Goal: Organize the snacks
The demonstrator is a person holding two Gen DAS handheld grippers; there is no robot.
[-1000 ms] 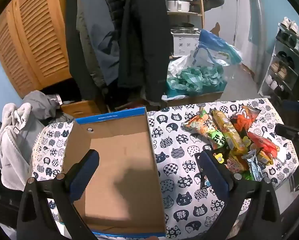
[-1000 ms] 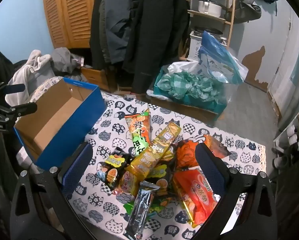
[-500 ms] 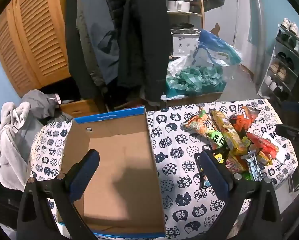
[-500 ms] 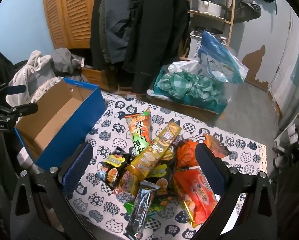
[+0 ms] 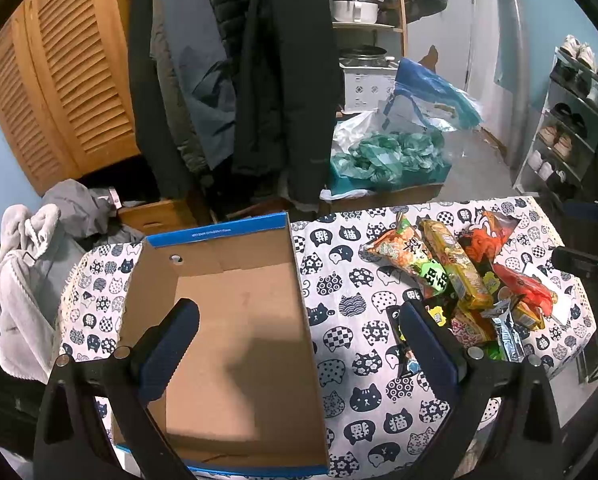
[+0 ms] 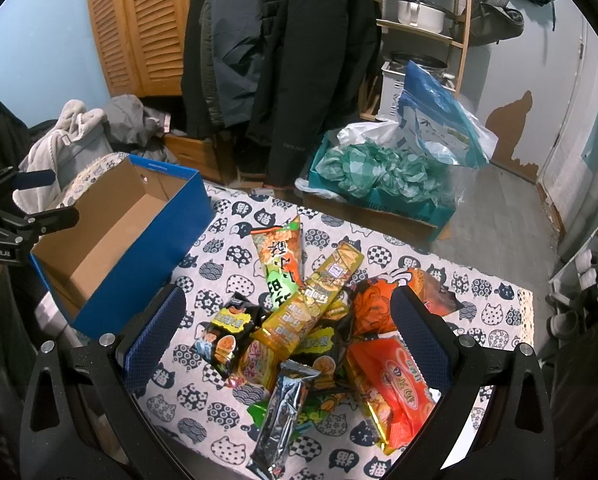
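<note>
Snacks [image 6: 311,340] lie in a loose heap on the cat-print tablecloth [image 6: 227,268], right under the right gripper [image 6: 287,328], whose fingers [image 6: 155,332] are spread wide and hold nothing. Inside that span sit a black packet [image 6: 223,340], a long yellow packet [image 6: 315,300] leaning across the pile, a silver wrapper [image 6: 281,412] nearest the camera, and an orange bag [image 6: 395,388] by the right finger. The left gripper [image 5: 295,340] is just as wide apart and empty, hanging over the blue cardboard box [image 5: 227,320], which has nothing in it and stands left of the heap with a strip of cloth between. Across the last second almost nothing has shifted: both views have only crept a touch, no packet has moved, neither gripper has closed. So the sorting looks not yet begun; my guess is the right one is settling on a first packet, likely one lying on top
</note>
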